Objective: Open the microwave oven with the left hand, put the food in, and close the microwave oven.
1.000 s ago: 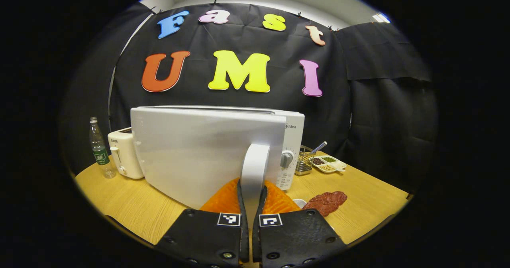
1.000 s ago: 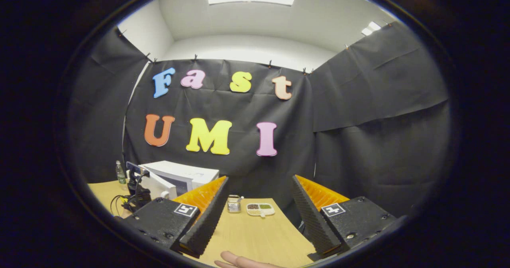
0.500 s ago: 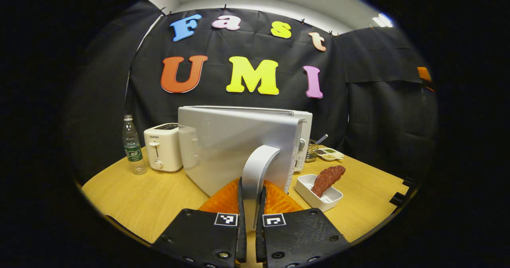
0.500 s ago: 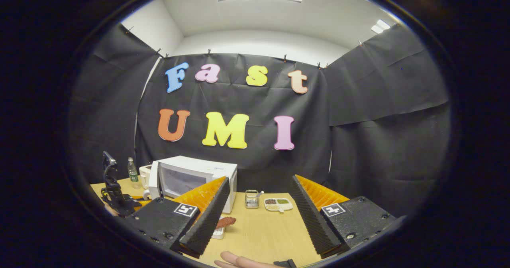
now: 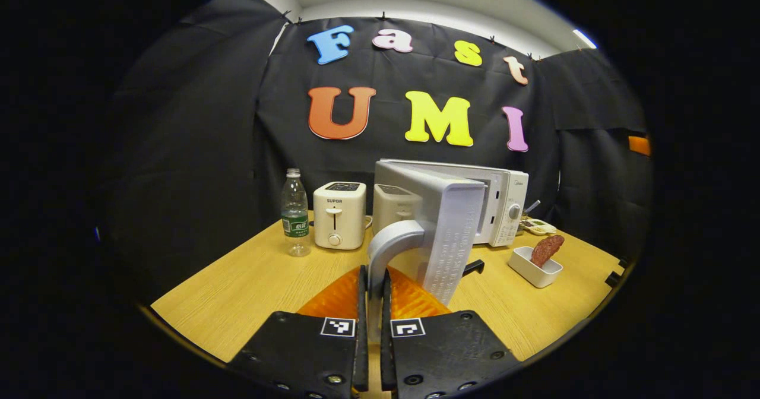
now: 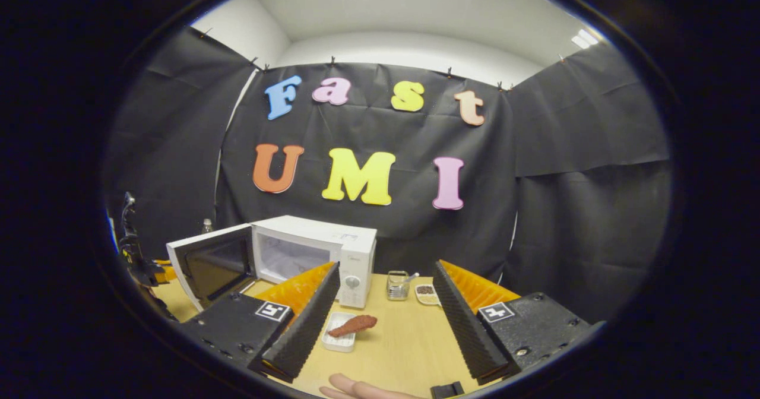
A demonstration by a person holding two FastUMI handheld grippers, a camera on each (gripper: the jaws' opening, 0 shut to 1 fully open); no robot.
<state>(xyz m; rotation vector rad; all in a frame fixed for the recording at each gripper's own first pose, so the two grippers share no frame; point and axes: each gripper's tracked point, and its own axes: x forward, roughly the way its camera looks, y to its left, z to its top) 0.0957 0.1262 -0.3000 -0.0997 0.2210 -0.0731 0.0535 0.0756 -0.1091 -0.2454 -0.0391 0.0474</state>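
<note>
The white microwave [image 5: 504, 200] [image 6: 350, 256] stands at the back of the wooden table with its door [image 5: 442, 233] [image 6: 208, 262] swung wide open to the left. My left gripper [image 5: 372, 280] is shut on the door's curved handle [image 5: 389, 241]. A reddish-brown piece of food [image 5: 545, 249] [image 6: 353, 326] lies in a small white dish [image 5: 530, 266] [image 6: 338, 341] in front of the microwave. My right gripper [image 6: 386, 322] hovers open above the table's near side, the dish just ahead of its left finger [image 6: 306, 322].
A white toaster [image 5: 339, 222] and a clear water bottle [image 5: 294, 212] stand left of the microwave. A wire basket [image 6: 398, 285] and a divided seasoning dish [image 6: 425, 293] sit to its right. A fingertip [image 6: 356, 387] shows at the bottom of the right gripper view.
My left gripper pulled the handle and the door swung from slightly ajar to wide open. The right gripper's view turned left and down, bringing the microwave and food dish in front of it.
</note>
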